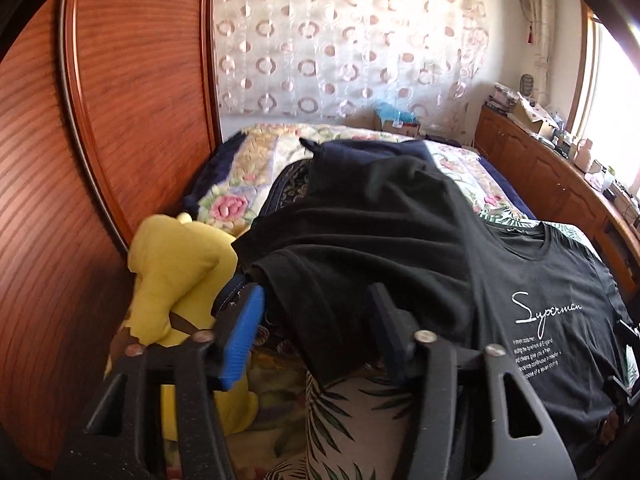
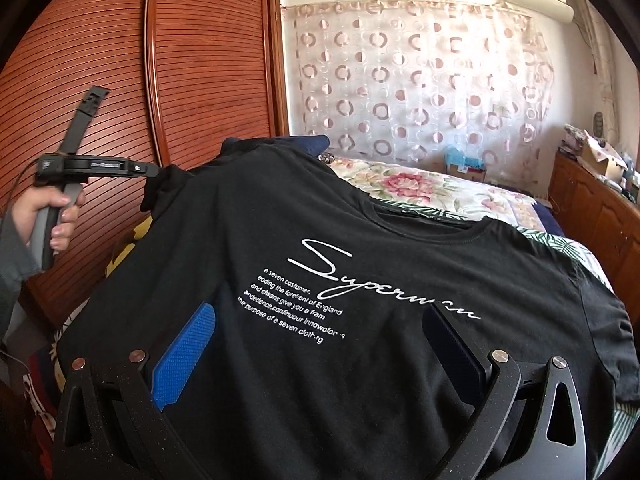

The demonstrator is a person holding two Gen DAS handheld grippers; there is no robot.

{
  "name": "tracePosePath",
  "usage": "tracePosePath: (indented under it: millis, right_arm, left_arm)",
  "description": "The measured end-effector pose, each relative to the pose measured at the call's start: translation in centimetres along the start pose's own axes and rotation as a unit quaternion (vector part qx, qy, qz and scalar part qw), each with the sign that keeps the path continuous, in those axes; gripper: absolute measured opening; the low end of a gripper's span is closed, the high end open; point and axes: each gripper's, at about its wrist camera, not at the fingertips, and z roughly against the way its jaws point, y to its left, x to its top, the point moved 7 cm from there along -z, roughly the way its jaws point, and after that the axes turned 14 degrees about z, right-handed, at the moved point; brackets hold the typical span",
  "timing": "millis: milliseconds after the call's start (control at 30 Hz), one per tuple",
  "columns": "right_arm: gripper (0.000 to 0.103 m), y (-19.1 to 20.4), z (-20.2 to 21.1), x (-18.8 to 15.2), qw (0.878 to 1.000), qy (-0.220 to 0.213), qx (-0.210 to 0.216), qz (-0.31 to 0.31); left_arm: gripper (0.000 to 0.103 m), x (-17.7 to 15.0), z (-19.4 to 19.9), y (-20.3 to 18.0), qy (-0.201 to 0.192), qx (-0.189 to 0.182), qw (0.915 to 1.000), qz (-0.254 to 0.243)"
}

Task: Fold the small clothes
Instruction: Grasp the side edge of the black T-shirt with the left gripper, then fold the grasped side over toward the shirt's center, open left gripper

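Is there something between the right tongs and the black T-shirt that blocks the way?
Nothing visible does. The right tongs are open directly over the printed front of the black T-shirt, with only bare cloth under them. The yellow toy lies off to the side.

The black shirt (image 2: pixel 328 264) covers most of the bed (image 2: pixel 404 184), and its hem runs off the bottom edge. The yellow toy (image 1: pixel 172 264) sits half hidden behind the left fingers (image 1: pixel 240 336); clutter on the cabinet (image 1: pixel 560 132) is too small to identify.
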Motion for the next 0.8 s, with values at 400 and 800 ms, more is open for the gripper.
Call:
tracePosePath:
  millis: [400,800]
  right_arm:
    - [0.103,1.4,-0.9,0.8,1.0,-0.006,-0.015,-0.005]
    - [0.103,0.6,-0.1,0.4,0.999,-0.01,-0.029,-0.034]
  left_arm:
    - [0.009,0.5,0.5,-0.5,0.0,-0.024,0.999,-0.037]
    - [0.008,2.7,4.7,-11.3,-0.053,-0.081,0.9871,-0.127]
